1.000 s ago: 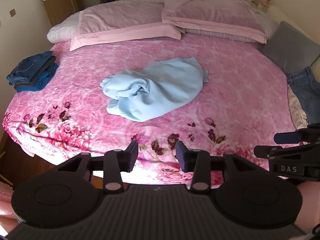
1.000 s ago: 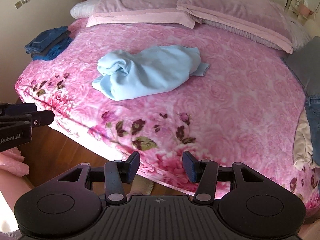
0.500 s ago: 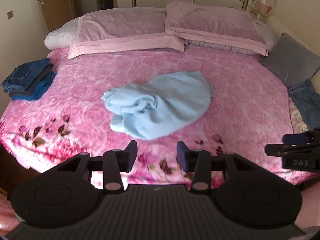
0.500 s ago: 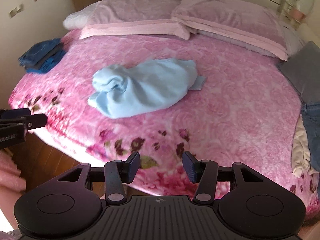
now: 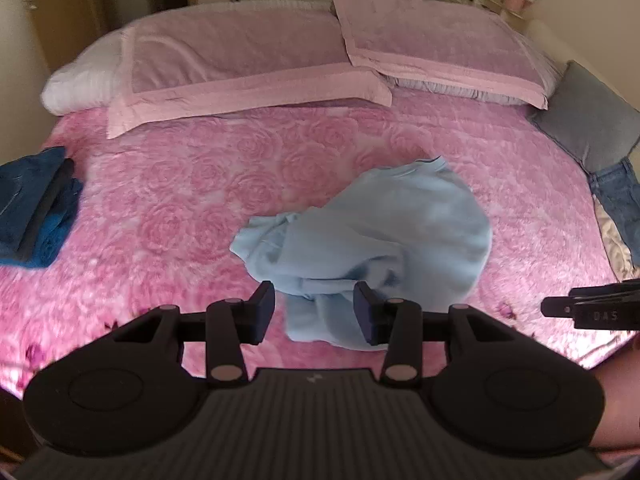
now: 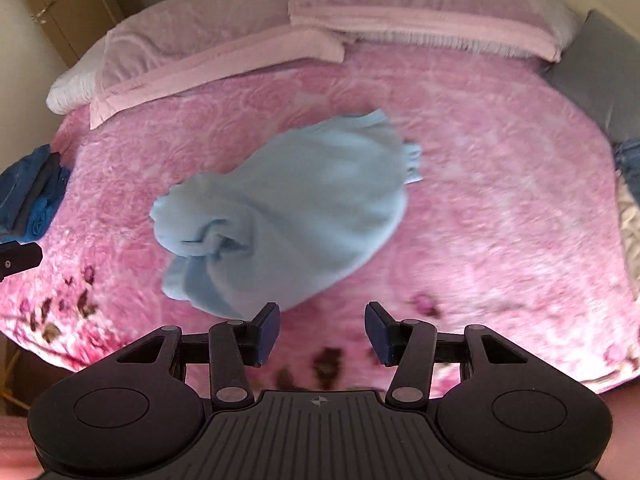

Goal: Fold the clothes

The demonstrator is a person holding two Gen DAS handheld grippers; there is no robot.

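Closer now to the crumpled light-blue garment [image 5: 372, 236], lying mid-bed [image 5: 200, 184]. Left gripper [image 5: 315, 312] apart, empty, seemingly above its near edge. Right gripper [image 6: 322, 334] apart, garment at eleven o'clock.

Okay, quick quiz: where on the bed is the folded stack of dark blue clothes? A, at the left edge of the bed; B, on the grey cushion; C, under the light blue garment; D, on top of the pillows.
A: the folded dark blue stack sits at the pink bedspread's left edge, apart from the crumpled light blue garment mid-bed.
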